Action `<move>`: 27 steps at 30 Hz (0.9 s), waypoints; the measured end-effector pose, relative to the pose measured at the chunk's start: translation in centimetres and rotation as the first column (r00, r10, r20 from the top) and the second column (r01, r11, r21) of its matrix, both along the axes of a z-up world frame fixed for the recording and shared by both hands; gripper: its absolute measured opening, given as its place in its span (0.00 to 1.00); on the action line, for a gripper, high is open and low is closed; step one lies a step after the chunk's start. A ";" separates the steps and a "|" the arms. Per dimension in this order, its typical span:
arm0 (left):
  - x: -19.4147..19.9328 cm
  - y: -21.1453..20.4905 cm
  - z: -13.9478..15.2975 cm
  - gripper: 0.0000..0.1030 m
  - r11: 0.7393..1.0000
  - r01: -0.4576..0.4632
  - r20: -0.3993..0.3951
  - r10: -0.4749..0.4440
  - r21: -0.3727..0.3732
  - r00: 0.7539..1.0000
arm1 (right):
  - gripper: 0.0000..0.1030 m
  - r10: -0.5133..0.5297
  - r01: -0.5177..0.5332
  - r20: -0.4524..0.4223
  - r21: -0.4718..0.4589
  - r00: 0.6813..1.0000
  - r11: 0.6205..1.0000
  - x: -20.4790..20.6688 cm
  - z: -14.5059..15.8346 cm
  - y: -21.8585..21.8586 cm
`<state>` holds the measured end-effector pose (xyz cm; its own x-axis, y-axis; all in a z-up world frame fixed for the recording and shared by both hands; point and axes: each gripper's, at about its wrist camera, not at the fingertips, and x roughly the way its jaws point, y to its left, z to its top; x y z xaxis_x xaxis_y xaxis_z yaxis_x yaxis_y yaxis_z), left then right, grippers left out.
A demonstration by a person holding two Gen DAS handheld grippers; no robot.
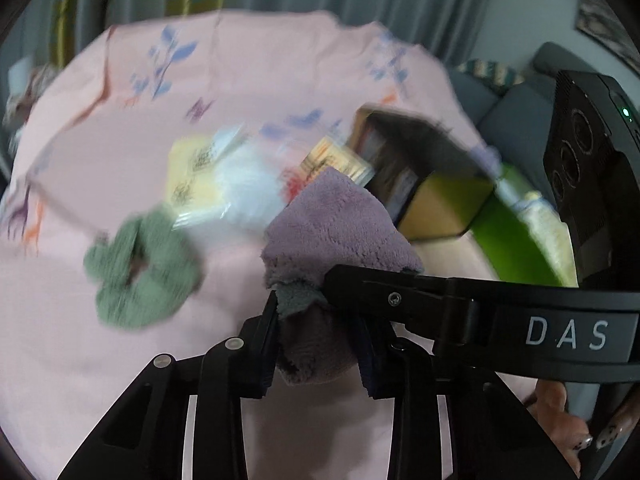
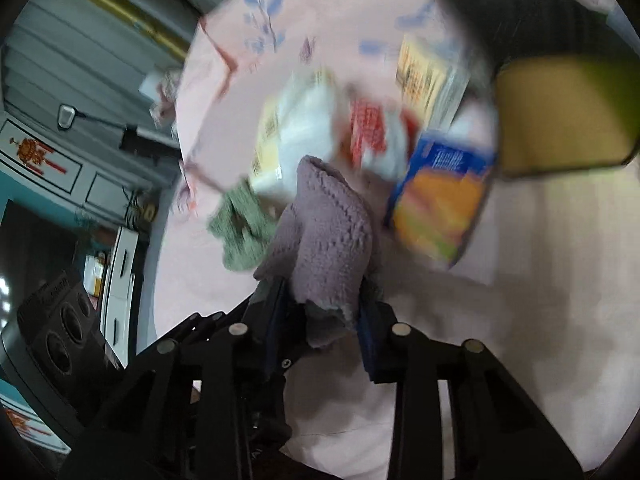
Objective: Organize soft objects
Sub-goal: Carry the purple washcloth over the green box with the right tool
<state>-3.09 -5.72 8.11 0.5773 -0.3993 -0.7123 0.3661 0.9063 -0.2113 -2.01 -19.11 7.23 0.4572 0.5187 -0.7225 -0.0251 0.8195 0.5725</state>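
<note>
Both grippers hold the same purple fleece cloth above a pink printed sheet. In the left wrist view my left gripper (image 1: 316,320) is shut on the purple cloth (image 1: 336,224); the right gripper's black finger crosses in front of it from the right. In the right wrist view my right gripper (image 2: 324,312) is shut on the cloth (image 2: 328,232). A green scrunchie lies on the sheet to the left of the cloth (image 1: 140,268), (image 2: 240,232). Both views are blurred by motion.
Packets lie behind the cloth: a white and yellow one (image 1: 212,184), a red and white one (image 2: 376,136), a blue and orange one (image 2: 440,204). An open olive box (image 1: 424,176) stands at the right, (image 2: 560,120). A green tub (image 1: 516,236) stands beside it.
</note>
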 end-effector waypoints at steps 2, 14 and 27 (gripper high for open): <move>0.0 -1.4 1.7 0.32 0.999 0.032 0.051 -0.031 -0.015 0.998 | 0.31 -0.040 0.040 0.060 -0.008 0.997 0.999 -0.3 1.9 -1.6; 1.0 -15.6 9.3 0.33 0.946 0.317 0.257 -0.289 -0.072 0.922 | 0.31 -0.377 0.408 0.389 0.001 0.841 0.913 -4.8 10.0 -15.5; 2.7 -25.3 5.6 0.33 0.871 0.483 0.101 -0.474 -0.096 0.875 | 0.30 -0.643 0.657 0.272 0.047 0.716 0.752 -7.2 5.7 -23.5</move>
<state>-0.36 -31.02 13.70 0.3424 -0.7155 -0.6090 0.7666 0.5875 -0.2592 -9.21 -42.62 12.95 0.8377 -0.0085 -0.5460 0.3865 0.7156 0.5819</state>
